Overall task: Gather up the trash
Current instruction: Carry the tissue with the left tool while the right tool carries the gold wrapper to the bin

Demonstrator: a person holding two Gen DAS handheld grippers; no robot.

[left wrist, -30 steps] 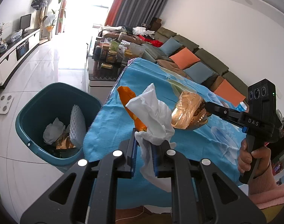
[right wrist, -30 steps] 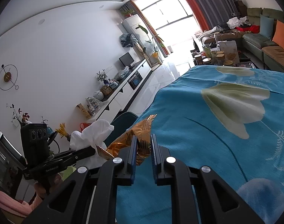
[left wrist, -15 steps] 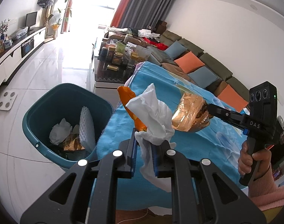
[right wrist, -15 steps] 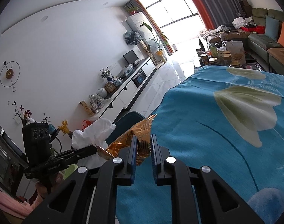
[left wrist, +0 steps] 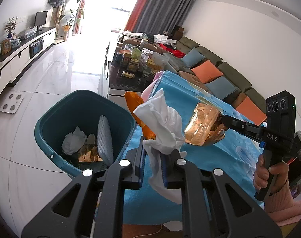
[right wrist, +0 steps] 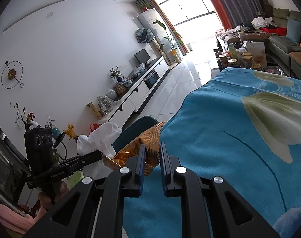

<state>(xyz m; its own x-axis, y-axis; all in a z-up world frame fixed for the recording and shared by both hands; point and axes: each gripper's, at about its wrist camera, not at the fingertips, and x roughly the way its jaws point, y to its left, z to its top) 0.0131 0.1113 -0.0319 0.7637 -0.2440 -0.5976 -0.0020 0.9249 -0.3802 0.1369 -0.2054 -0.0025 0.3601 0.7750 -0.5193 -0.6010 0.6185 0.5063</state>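
My left gripper [left wrist: 152, 154] is shut on a crumpled white tissue [left wrist: 162, 127] with an orange wrapper [left wrist: 139, 117] behind it, above the table edge next to the bin. A teal trash bin [left wrist: 49, 130] on the floor to the left holds white tissues, a foam sleeve and a gold wrapper. My right gripper [right wrist: 152, 154] is shut on a shiny gold foil wrapper [right wrist: 134, 150], also seen in the left wrist view as the foil wrapper [left wrist: 204, 127]. The left gripper [right wrist: 98, 154] with its tissue [right wrist: 102, 136] shows in the right wrist view.
A table under a blue flowered cloth [right wrist: 239, 138] lies below both grippers. A coffee table with jars [left wrist: 134, 63] stands beyond the bin, a sofa with cushions [left wrist: 213, 73] on the right, a white TV cabinet [left wrist: 21, 55] on the left. A floor scale [left wrist: 11, 103] lies near it.
Both grippers have drifted slightly toward the bin with their trash still held; the bin now sits nearer the centre of the left wrist view.
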